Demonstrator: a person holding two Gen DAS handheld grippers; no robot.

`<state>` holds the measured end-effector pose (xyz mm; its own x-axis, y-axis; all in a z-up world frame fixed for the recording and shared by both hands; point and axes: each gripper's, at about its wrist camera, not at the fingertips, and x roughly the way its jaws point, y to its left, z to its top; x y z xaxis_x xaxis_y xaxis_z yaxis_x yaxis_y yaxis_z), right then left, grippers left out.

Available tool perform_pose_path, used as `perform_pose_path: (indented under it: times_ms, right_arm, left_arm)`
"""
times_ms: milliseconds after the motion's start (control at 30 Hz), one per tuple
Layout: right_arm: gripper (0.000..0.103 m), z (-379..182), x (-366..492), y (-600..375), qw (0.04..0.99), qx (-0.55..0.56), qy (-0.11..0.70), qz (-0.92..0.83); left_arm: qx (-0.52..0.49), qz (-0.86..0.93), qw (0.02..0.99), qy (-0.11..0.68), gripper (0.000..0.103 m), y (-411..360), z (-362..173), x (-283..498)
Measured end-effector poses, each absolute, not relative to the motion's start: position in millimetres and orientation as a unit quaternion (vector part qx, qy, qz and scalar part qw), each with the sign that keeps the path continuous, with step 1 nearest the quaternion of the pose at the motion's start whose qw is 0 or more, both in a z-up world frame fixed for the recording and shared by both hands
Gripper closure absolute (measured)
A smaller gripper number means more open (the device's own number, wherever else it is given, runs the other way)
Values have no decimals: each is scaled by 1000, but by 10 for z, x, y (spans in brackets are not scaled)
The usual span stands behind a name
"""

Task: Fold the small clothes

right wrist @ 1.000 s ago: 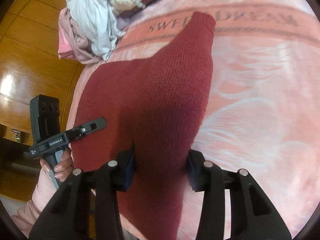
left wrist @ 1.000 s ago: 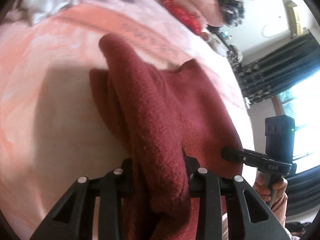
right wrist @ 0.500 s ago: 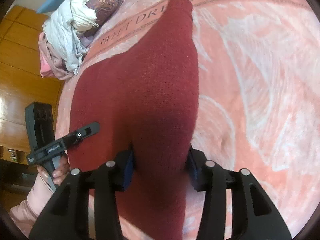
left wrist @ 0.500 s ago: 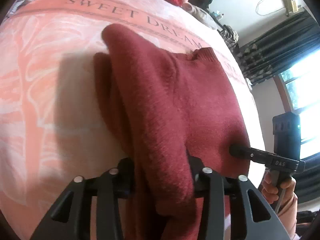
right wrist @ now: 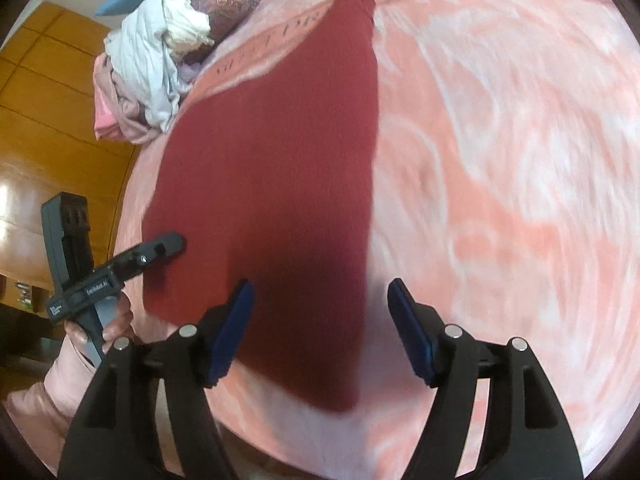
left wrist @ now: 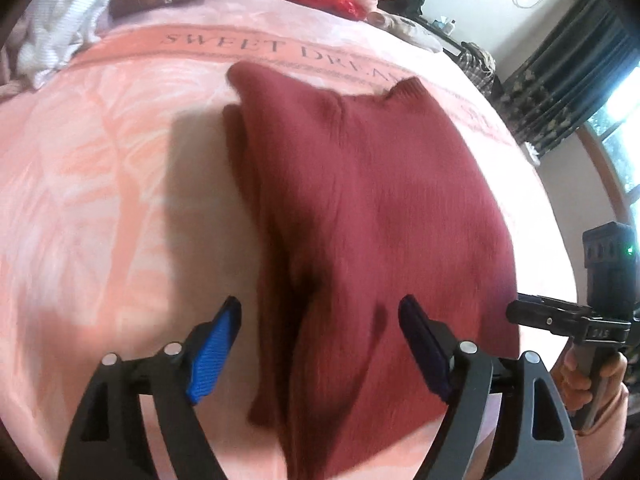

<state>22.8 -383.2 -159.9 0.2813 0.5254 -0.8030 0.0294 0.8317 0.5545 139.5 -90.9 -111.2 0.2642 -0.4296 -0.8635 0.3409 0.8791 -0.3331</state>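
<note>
A dark red knitted sweater [left wrist: 360,208] lies on a pink blanket [left wrist: 100,200], long axis running near to far; at its left edge the left gripper [left wrist: 320,344], jaws just opened wide, straddles a loose fold without pressing; at the right edge the right gripper [right wrist: 320,320] has also just spread, released; both tilt steeply downward, equally near.

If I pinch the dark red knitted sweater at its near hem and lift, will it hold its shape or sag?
The dark red knitted sweater will likely sag: it already lies in soft ridges along its folded edge. The thick knit probably grips the blue pads well rather than slipping. It may drag on the fuzzy pink blanket, pulling the fold askew.
</note>
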Motion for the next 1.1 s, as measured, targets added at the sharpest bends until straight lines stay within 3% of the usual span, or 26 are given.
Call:
perform_pose_path:
  times_ms: [33, 100, 133, 200, 400, 633, 700, 733, 833, 900, 1100]
  right_arm:
    - [35, -1641, 164, -3817, 760, 241, 581, 165]
    - [53, -1726, 62, -3806, 750, 253, 586, 175]
    - [74, -1750, 33, -3795, 744, 267, 585, 181]
    - [79, -1754, -16, -3815, 745, 278, 580, 176]
    - [80, -1850, -45, -3814, 749, 273, 583, 156]
    - [76, -1852, -88, -3760, 758, 276, 575, 141]
    - [69, -1785, -131, -3749, 764, 273, 569, 134]
    - [57, -1760, -146, -3749, 767, 270, 568, 128]
    - [52, -1605, -292, -3713, 786, 238, 561, 104]
    - [38, -1508, -390, -3669, 799, 208, 558, 81]
    - [29, -1198, -682, -3445, 832, 126, 538, 42]
  left_arm:
    - [-41, -237, 795, 557, 22, -870, -1134, 1315]
    - [-45, -225, 797, 559, 24, -829, -1187, 1215]
    - [-48, -220, 796, 561, 25, -802, -1224, 1172]
    - [-55, -216, 794, 566, 33, -783, -1289, 1131]
    - [-31, -204, 800, 564, 32, -792, -1457, 1056]
    - [-29, -190, 812, 551, 30, -798, -1472, 967]
    - [-38, -184, 813, 550, 29, -800, -1446, 937]
    - [-45, -180, 814, 551, 29, -758, -1411, 892]
    - [-56, -164, 821, 545, 24, -655, -1280, 768]
    - [-52, -156, 827, 538, 17, -607, -1193, 699]
    - [-54, -118, 844, 521, 4, -530, -942, 430]
